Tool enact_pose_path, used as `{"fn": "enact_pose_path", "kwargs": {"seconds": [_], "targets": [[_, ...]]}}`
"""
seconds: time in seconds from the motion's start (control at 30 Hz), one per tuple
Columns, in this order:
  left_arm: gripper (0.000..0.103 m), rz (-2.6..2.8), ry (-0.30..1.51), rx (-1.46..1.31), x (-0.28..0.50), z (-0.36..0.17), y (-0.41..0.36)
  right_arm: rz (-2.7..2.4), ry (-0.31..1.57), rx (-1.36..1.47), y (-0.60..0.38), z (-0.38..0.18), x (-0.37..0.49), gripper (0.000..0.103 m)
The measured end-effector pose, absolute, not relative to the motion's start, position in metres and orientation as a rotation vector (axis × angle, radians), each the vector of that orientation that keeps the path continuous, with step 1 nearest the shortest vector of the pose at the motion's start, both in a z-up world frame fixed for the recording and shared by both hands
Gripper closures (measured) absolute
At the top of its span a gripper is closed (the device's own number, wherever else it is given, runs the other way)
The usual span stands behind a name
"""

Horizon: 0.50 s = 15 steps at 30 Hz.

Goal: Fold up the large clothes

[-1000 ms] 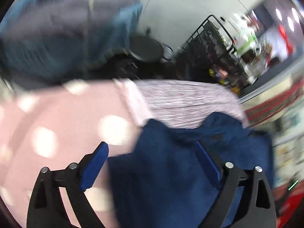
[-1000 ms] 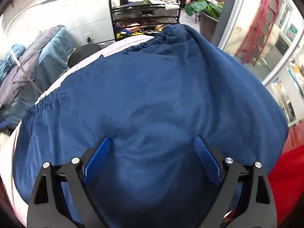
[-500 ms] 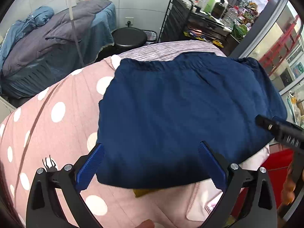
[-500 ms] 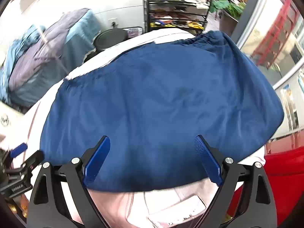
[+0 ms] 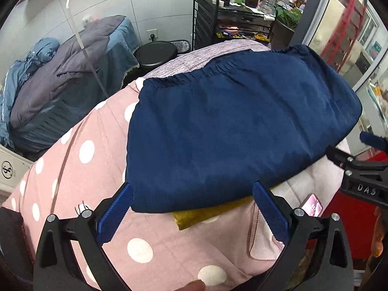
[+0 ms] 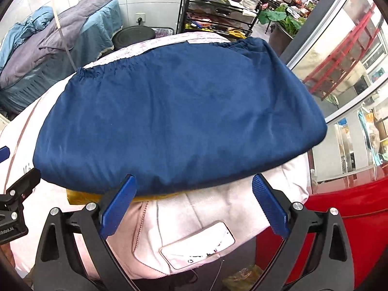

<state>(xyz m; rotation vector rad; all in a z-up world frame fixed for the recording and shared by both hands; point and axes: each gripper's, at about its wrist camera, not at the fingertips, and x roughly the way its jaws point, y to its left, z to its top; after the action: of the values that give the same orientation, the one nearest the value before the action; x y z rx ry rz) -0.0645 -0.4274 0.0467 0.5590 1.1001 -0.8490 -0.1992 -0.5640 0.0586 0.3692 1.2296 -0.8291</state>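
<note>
A folded navy blue garment (image 5: 230, 131) with an elastic gathered edge at the far side lies flat on a pink polka-dot bed cover (image 5: 80, 169); it also shows in the right wrist view (image 6: 179, 126). My left gripper (image 5: 192, 212) is open and empty, just short of the garment's near edge. My right gripper (image 6: 194, 202) is open and empty at the same near edge. A yellow item (image 5: 206, 214) sticks out from under the garment. The right gripper shows at the right edge of the left wrist view (image 5: 359, 169).
A phone (image 6: 197, 248) lies on the pale cover near me. A black metal rack (image 6: 218, 12) with bottles stands behind the bed. A black round stool (image 5: 156, 53) and a bed with grey-blue bedding (image 5: 60, 77) stand at the left. A glass door is at the right.
Both grippers have pulled back toward me and away from the navy garment. The garment now lies flat and folded on the bed, with its near edge in full view.
</note>
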Motion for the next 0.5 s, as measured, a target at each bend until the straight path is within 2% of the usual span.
{"fn": "enact_pose_path", "kwargs": {"seconds": [0.5], "targets": [[0.006, -0.856, 1.080, 0.578, -0.075, 0.054, -0.428, -0.835, 1.213, 0.368, -0.559, 0.070, -0.204, 0.008]]}}
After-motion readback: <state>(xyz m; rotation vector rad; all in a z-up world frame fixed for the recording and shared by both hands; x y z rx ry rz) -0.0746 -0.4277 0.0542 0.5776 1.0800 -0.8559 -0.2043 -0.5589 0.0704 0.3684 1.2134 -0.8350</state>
